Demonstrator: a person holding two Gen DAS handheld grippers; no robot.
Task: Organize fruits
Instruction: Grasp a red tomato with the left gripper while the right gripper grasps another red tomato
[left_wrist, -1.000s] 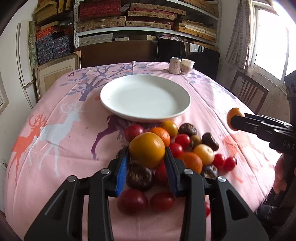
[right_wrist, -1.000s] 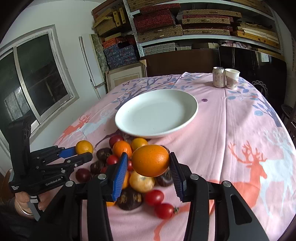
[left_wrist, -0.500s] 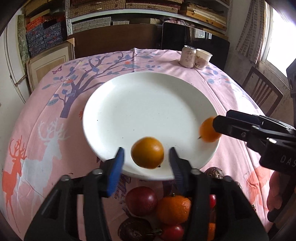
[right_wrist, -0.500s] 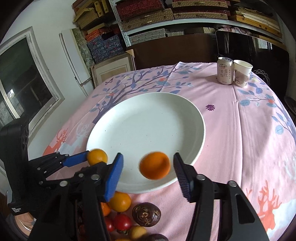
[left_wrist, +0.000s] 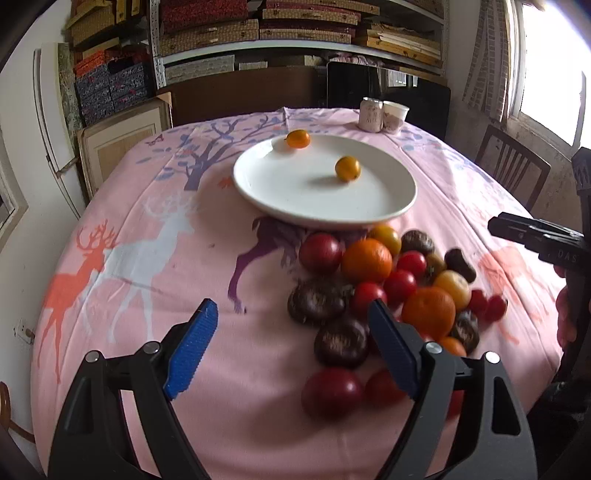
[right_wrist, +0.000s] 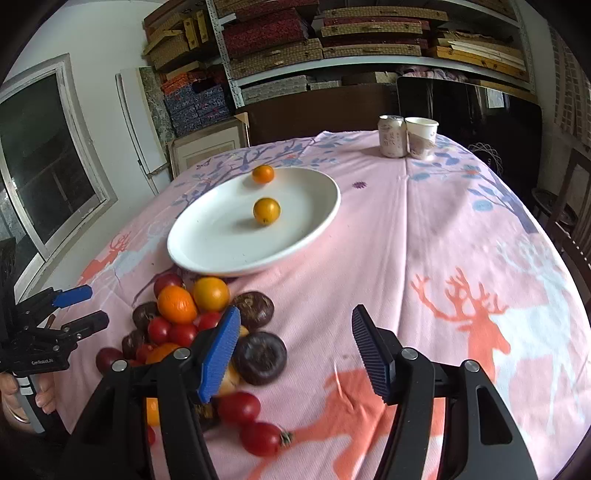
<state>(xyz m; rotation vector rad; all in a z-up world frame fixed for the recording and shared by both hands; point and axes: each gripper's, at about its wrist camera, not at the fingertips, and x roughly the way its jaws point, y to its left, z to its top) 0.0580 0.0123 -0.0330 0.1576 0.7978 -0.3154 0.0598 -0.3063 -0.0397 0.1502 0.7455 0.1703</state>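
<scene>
A white plate (left_wrist: 388, 206) (right_wrist: 314, 218) holds a yellow-orange fruit (left_wrist: 347, 168) (right_wrist: 266, 211) near its middle and a small orange fruit (left_wrist: 298, 139) (right_wrist: 263, 174) at its far rim. A pile of fruit lies on the pink cloth in front of the plate: oranges (left_wrist: 366, 260) (right_wrist: 176, 305), red tomatoes (left_wrist: 320, 253), dark brown fruits (left_wrist: 317, 300) (right_wrist: 260, 356). My left gripper (left_wrist: 291, 349) is open and empty, low over the cloth left of the pile. My right gripper (right_wrist: 293, 352) is open and empty, just right of the pile.
A can (left_wrist: 371, 114) (right_wrist: 392, 136) and a paper cup (left_wrist: 395, 116) (right_wrist: 421, 137) stand at the table's far edge. A wooden chair (left_wrist: 511, 171) is at the right. Shelves of boxes line the back wall.
Both grippers carried fruit over the plate, opened and let it go there, then drew back toward the pile. Both fruits now lie on the plate.
</scene>
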